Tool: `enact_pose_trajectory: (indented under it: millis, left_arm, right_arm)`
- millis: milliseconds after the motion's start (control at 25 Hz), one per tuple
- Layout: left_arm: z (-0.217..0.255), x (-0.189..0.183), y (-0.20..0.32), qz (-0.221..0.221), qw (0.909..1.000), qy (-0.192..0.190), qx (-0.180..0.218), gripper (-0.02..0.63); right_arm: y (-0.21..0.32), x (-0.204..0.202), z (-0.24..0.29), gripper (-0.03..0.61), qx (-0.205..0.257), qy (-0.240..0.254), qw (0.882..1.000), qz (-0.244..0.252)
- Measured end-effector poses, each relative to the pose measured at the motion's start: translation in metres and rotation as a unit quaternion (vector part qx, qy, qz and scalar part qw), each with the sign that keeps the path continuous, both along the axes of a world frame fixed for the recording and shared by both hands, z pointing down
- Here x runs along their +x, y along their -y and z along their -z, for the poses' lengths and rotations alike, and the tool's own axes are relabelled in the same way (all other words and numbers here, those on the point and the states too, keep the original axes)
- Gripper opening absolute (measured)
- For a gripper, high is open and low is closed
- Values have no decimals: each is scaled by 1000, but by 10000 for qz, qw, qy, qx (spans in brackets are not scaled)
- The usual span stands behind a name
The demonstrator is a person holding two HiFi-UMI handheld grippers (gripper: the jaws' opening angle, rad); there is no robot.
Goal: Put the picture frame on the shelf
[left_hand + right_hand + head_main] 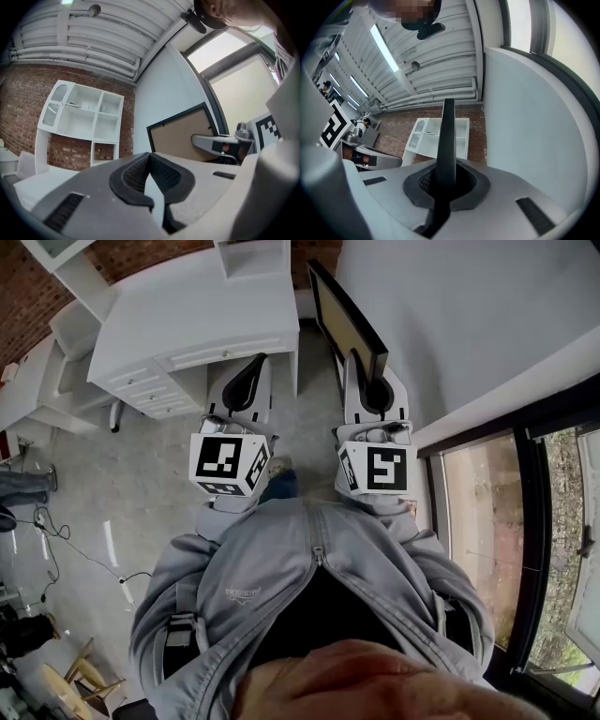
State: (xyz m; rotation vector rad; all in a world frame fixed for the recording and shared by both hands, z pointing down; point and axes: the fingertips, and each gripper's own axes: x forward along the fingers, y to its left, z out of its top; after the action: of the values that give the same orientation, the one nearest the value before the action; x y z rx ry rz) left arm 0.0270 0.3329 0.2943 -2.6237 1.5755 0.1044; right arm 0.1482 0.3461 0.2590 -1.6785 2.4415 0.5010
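Note:
My right gripper [361,367] is shut on the lower end of the picture frame [345,320], a black-rimmed panel with a brown back that stands on edge and points away from me beside the white wall. In the right gripper view the frame [448,136] runs edge-on up from between the pads. The left gripper view shows its brown back [185,136]. My left gripper [255,367] is held level beside it, to the left, shut with nothing in it [150,157]. The white shelf unit [79,124] stands ahead against the brick wall, above a white desk [187,306].
The white wall [450,315] runs close along my right, with a dark-framed window [506,521] behind it. The desk has drawers [155,390] at its near left. More white furniture [66,362] stands to the left, and cables [56,531] lie on the grey floor.

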Motion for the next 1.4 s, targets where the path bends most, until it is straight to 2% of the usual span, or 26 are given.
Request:
enact_pose_trajectory:
  millis: [280,1000,1400]
  left_arm:
    - [-7,-3,40,-108,9999,-29,42,8]
    - [-8,-49,200,-101,9999,-67,-5,8]
    - [-8,-64,289,-367,9993,-37,-24,8]
  right_arm:
    - [39,-6,-8,34,34,-14,10000,-78]
    - [201,-47,-4,34,-8,-50,9999,-147]
    - [280,-59,-6,34,-71,10,9990,-441]
